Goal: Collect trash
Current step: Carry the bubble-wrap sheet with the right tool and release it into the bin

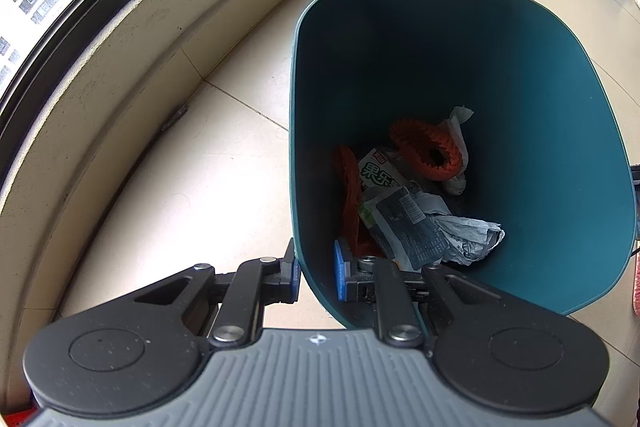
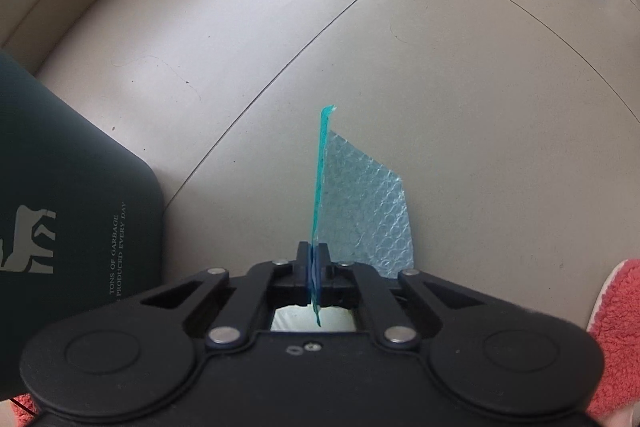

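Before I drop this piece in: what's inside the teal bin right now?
In the teal bin: orange foam netting, a printed snack wrapper, crumpled paper and a white tissue. Anything beneath them is covered.

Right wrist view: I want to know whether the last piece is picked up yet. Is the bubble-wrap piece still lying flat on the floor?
No: the right gripper is shut on the teal bubble-wrap piece, which stands edge-up from its jaws.

Bin mouth open, floor clear around it

The teal bin (image 1: 520,107) is unobstructed above its trash (image 1: 412,203); bare floor (image 2: 480,67) stretches far and right, a window ledge (image 1: 120,67) bounds the left.
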`<control>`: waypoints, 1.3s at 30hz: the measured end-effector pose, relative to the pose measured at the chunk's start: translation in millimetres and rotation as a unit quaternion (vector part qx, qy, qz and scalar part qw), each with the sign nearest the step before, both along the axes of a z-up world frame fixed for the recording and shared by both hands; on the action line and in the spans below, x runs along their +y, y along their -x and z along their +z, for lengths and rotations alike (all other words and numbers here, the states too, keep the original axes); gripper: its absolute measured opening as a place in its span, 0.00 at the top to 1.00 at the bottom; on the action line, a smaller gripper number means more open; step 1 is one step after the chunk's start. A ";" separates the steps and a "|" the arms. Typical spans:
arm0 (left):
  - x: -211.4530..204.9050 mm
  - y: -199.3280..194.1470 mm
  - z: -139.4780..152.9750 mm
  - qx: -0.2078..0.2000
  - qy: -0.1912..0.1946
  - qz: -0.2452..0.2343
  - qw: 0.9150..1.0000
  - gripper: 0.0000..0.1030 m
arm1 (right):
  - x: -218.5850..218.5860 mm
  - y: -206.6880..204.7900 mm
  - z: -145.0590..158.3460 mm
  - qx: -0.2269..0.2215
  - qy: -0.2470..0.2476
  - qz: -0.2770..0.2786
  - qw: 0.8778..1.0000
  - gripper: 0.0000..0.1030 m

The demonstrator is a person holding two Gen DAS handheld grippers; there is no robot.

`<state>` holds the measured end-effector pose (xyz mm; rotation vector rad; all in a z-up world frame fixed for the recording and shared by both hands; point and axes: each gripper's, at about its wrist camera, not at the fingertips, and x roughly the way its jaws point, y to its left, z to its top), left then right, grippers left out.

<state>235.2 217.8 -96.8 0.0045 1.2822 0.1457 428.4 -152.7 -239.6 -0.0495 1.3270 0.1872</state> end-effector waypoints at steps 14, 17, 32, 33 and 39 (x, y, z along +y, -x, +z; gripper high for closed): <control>2.3 5.0 5.5 -0.017 0.002 0.013 1.000 0.84 | 23.7 64.9 163.1 -0.054 -0.031 0.080 0.995 0.99; 5.0 5.9 7.1 -0.018 0.009 0.016 1.000 0.84 | 34.8 73.0 192.0 -0.073 -0.031 0.097 0.992 0.99; 12.0 9.1 12.1 -0.028 0.029 0.020 0.999 0.84 | 119.9 87.7 271.2 -0.137 -0.077 0.192 0.969 0.99; 12.1 9.1 12.2 -0.028 0.030 0.019 0.999 0.84 | 130.9 86.0 267.5 -0.136 -0.081 0.198 0.967 0.99; 13.7 8.8 12.3 -0.027 0.035 0.020 0.999 0.84 | 176.0 70.5 231.1 -0.109 -0.101 0.211 0.966 0.99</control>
